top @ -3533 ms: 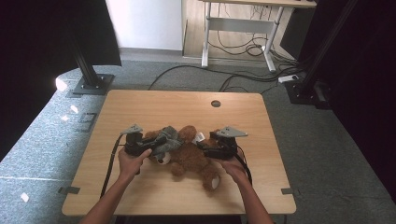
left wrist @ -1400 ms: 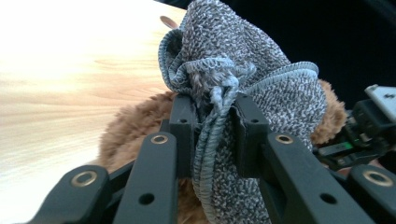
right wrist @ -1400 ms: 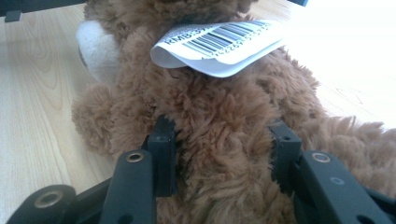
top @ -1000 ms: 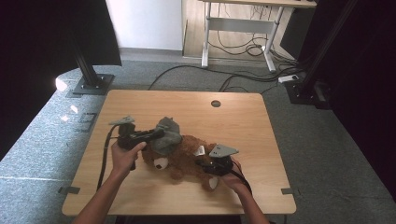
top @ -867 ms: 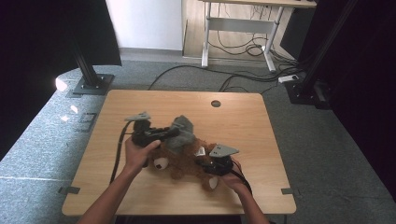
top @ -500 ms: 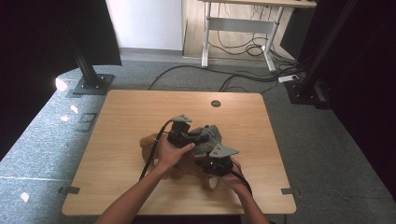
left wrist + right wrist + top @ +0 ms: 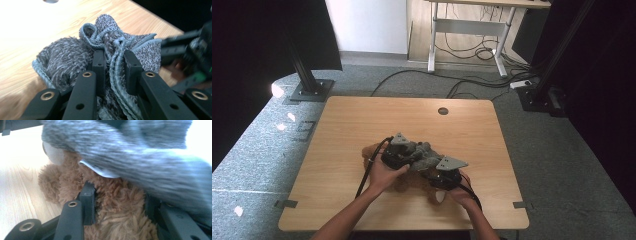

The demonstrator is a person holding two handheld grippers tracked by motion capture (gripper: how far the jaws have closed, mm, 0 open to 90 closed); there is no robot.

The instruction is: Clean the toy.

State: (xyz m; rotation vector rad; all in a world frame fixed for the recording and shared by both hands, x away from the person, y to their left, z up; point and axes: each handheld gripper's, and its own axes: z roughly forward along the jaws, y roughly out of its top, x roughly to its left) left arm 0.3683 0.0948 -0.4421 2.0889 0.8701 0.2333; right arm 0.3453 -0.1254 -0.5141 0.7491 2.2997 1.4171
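Note:
A brown teddy bear (image 7: 368, 150) lies on the wooden table (image 7: 357, 117), mostly hidden under my hands. A grey knitted cloth (image 7: 426, 159) is bunched over it. My left gripper (image 7: 414, 158) is shut on a gathered fold of the cloth (image 7: 65, 57), which shows pinched between its fingers (image 7: 98, 62); its jaws have just been closing a little tighter. My right gripper (image 7: 433, 176) sits close beside it, shut on the bear's fur (image 7: 62, 182). The cloth (image 7: 125, 147) hangs blurred over the bear in the right gripper view, above a white label (image 7: 100, 172).
The table has a round cable hole (image 7: 442, 111) near its far edge. Black stands (image 7: 309, 82) and cables lie on the grey floor beyond, with a desk frame (image 7: 467, 27) farther back. The right gripper (image 7: 197, 52) shows blurred in the left gripper view.
My left gripper has carried the grey cloth rightward over the bear, ending next to the right gripper. The right gripper has kept its place on the bear.

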